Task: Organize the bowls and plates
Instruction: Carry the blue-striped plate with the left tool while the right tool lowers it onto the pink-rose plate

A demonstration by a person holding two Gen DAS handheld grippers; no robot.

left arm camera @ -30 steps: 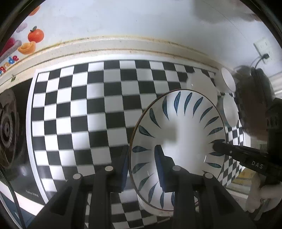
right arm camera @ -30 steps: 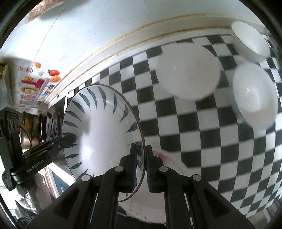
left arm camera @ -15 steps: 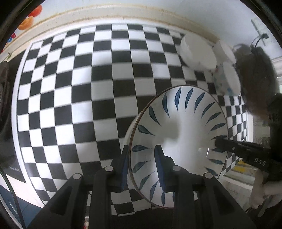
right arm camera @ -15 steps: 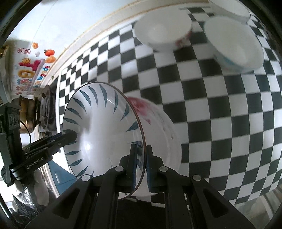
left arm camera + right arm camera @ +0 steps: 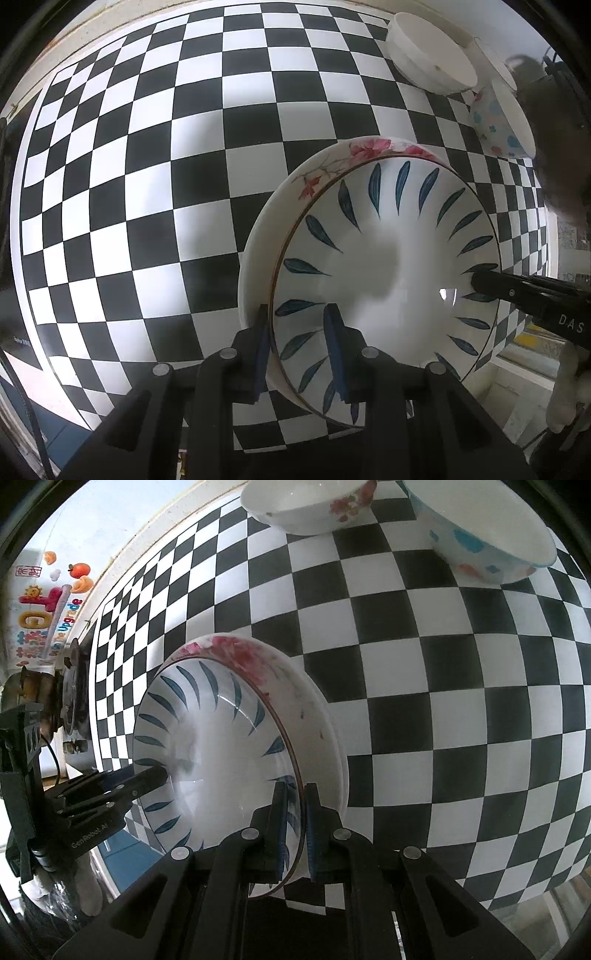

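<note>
Both grippers, left gripper (image 5: pixel 297 345) and right gripper (image 5: pixel 295 821), clamp the leaf-patterned plate (image 5: pixel 388 266), nesting it into the floral plate (image 5: pixel 325 173); the bowls (image 5: pixel 430 61) beyond the floral plate remain unstacked.

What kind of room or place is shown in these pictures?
Probably a home kitchen. Bowls stand on a checkered tablecloth, a gas stove burner sits at the table's far end, and a colourful fruit sticker decorates the wall.

Both wrist views look closely from opposite sides; both share the leaf-patterned plate (image 5: pixel 388 266).
</note>
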